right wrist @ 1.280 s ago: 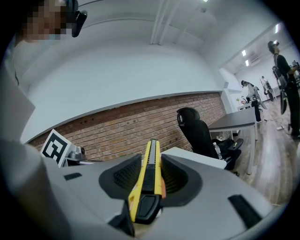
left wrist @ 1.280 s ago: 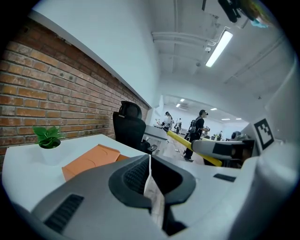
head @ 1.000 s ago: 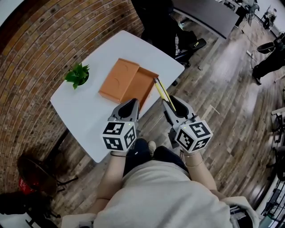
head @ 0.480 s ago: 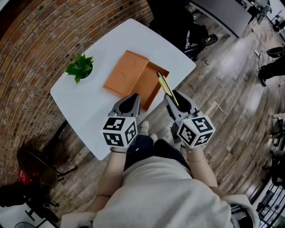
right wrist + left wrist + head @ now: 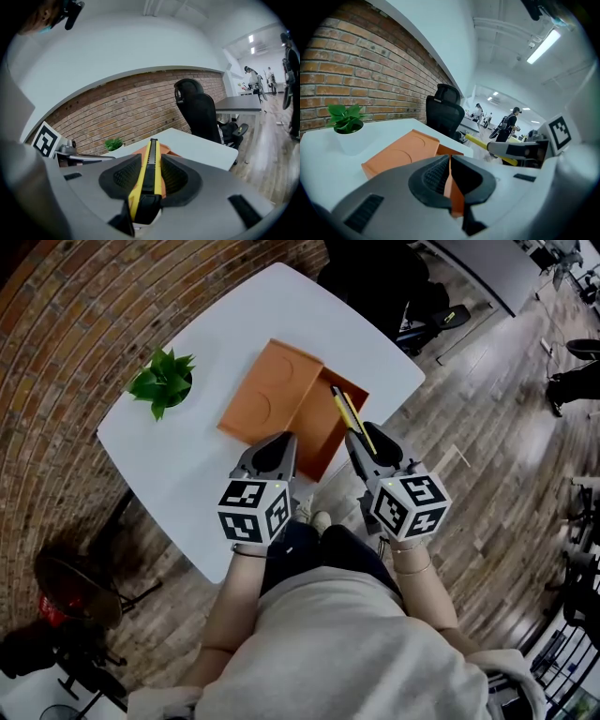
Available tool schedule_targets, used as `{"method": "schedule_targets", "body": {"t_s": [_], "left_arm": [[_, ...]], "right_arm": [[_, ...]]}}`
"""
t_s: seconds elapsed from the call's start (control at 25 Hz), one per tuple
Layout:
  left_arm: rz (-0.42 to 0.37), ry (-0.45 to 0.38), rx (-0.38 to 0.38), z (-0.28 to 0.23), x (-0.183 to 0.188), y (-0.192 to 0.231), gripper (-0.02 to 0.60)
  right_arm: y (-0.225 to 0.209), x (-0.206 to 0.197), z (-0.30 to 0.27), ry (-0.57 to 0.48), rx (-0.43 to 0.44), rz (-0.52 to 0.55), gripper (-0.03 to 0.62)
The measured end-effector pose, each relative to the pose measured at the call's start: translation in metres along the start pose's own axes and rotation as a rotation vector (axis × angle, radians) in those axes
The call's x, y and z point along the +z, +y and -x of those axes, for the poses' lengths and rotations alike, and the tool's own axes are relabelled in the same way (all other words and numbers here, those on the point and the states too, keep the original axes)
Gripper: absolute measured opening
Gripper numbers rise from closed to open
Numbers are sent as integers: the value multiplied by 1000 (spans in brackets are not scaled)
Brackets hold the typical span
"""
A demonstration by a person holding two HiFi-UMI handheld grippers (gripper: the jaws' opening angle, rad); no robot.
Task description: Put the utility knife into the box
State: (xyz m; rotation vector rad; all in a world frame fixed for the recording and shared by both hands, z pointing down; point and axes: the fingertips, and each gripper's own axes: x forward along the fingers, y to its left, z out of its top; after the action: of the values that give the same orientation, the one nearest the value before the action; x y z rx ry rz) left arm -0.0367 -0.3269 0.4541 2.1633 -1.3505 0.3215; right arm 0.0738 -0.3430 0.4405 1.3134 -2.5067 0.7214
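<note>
The white desk (image 5: 178, 465) stands against a brick wall (image 5: 66, 324) on a wood plank floor (image 5: 487, 446). It carries a potted plant (image 5: 161, 382) and the open orange box (image 5: 314, 432). The right gripper (image 5: 361, 442) pinches the yellow utility knife (image 5: 349, 416), whose front end is over the box's open half. The left gripper (image 5: 272, 454) is pressed together, empty, at the box's near edge. A black office chair (image 5: 375, 282) stands beyond the desk.

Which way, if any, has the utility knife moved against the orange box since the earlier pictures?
Yes. Held in the right tool, the utility knife has moved from beside the orange box's right edge to above its open half.
</note>
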Motion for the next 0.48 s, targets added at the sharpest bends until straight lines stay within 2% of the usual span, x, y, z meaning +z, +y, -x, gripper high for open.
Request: {"method": "schedule_targets", "body": {"t_s": [0.48], "left_arm": [[0,61,-22,-25,-7,24,14]], "right_arm": [[-16,-31,-45,102,-72,-49,130]]}}
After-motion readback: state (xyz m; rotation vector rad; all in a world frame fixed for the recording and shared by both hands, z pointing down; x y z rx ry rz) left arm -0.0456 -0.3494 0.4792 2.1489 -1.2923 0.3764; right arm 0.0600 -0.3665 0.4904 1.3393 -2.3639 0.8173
